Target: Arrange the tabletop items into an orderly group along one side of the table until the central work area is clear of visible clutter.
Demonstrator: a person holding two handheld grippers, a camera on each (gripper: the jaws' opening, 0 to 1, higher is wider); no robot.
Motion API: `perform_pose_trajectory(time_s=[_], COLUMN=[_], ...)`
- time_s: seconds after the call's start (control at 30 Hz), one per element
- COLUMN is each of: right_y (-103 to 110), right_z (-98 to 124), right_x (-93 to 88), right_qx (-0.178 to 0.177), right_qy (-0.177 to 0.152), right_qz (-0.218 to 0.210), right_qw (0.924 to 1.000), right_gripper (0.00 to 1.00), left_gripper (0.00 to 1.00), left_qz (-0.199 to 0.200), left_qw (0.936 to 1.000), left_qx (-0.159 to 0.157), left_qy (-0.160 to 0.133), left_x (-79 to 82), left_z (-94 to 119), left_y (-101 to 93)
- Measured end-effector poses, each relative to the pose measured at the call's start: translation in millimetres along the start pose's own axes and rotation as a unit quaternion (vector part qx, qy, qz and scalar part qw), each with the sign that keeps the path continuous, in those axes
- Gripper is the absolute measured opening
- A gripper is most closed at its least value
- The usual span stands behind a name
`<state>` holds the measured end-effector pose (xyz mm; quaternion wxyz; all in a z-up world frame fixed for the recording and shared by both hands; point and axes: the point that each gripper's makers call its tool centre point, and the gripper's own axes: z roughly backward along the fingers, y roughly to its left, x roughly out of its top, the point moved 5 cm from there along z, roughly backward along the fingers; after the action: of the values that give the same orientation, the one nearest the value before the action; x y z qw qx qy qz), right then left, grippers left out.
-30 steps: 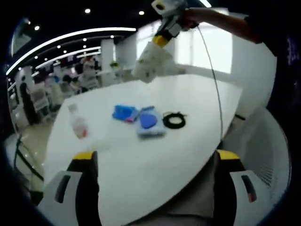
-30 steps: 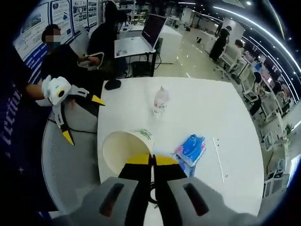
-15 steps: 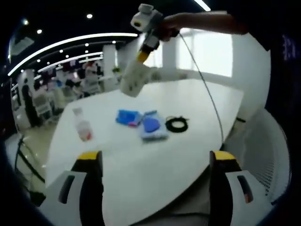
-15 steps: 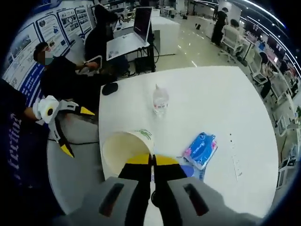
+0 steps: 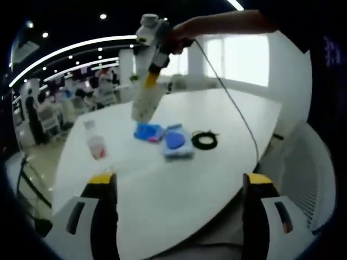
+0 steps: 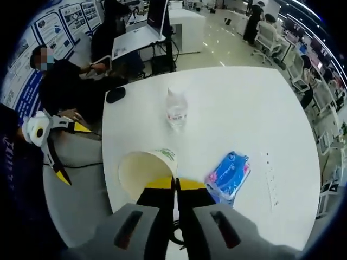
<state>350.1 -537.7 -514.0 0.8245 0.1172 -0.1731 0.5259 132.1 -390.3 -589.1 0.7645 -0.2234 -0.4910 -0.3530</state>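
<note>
Over the last second the right gripper (image 5: 149, 81), clamped on the paper cup (image 5: 143, 100), has travelled across the white table (image 5: 179, 179) toward the water bottle (image 5: 95, 143), the cup turning from tilted to nearly vertical above the blue packet (image 5: 147, 131).

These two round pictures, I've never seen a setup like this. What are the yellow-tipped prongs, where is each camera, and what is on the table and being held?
A person holds a two-jaw gripper in each hand, and a fisheye camera rides on each, looking along its jaws. In the left gripper view, the left gripper has its yellow-tipped jaws wide apart and holds nothing. The right gripper shows there too, raised above the white table with a paper cup. In the right gripper view, that gripper's jaws are pinched on the cup's rim. On the table lie a small clear bottle, a blue packet, a second blue pack and a coiled black cable.
</note>
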Motion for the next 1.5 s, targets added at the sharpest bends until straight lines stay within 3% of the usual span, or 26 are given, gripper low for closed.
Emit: perform_pose_trajectory(time_s=[0.4,1.13,1.5], right_y=[-16.9,-38.9,-40.4], right_z=[-38.2,-101.6,-130.8], right_x=[2.2,8.4,8.2], right_qx=[-0.005,-0.028,-0.034], right_qy=[0.009,-0.008,0.004], right_qz=[-0.023,-0.08,-0.111], right_qw=[0.9997,0.9964,0.9933], right_gripper=[0.0,0.0,0.01], left_gripper=[0.93,0.91,0.89], left_qz=[0.006,0.01,0.009], left_qw=[0.9999,0.9995,0.9991], left_qx=[0.009,0.025,0.034], left_qy=[0.004,0.013,0.022], left_x=[-1.6,-5.3,-8.3], left_z=[-0.2,-0.5,0.3], left_y=[2.6,8.4,11.2])
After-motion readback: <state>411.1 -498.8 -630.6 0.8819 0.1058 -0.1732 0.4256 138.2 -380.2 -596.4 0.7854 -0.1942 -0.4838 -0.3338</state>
